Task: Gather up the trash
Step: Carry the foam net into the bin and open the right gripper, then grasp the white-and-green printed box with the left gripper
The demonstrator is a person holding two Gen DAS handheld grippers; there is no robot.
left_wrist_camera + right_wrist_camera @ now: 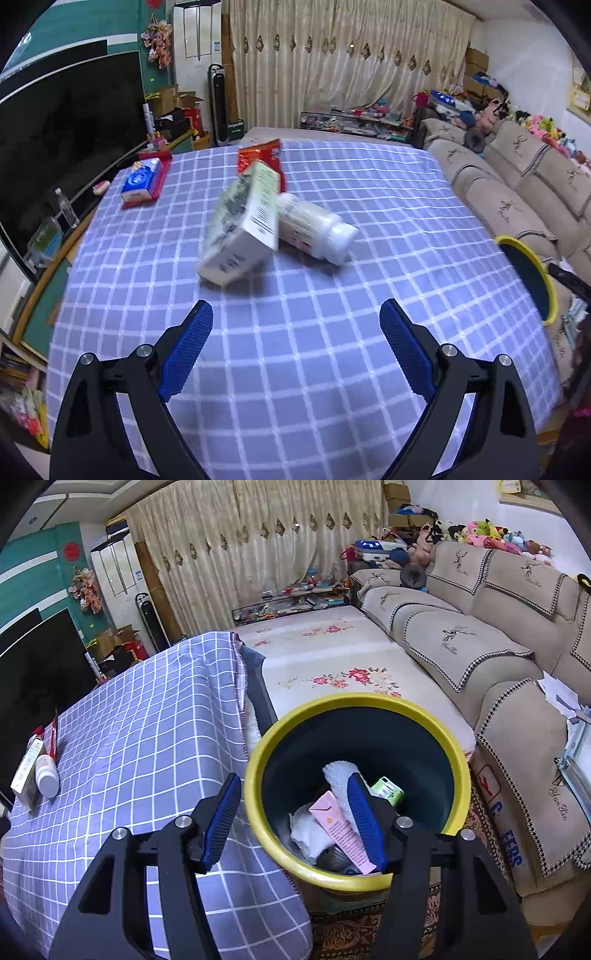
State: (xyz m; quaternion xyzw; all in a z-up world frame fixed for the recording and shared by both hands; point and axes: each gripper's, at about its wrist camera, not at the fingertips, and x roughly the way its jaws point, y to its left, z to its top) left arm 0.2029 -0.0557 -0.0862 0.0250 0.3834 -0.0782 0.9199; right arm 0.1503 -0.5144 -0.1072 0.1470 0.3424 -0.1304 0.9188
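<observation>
Faintly, "Yan Yan" embroidery [558, 803] on sofa cover [532, 760]

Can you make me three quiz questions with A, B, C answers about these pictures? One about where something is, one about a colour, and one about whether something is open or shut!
1. Where is the pink tube?
A. On the checked cloth
B. Inside the bin
C. On the sofa

2. What colour is the bin's rim?
A. Yellow
B. Red
C. White

3. How are the left gripper's fingers?
A. Shut tight together
B. Squeezing the white bottle
C. Wide apart with nothing between them

Answers:
1. B, the pink tube lies among the other rubbish down in the bin.
2. A, a bright yellow band runs all round the bin's top.
3. C, the left gripper has its blue fingers spread apart above the checked cloth, and the white bottle lies farther off beside a box.
</observation>
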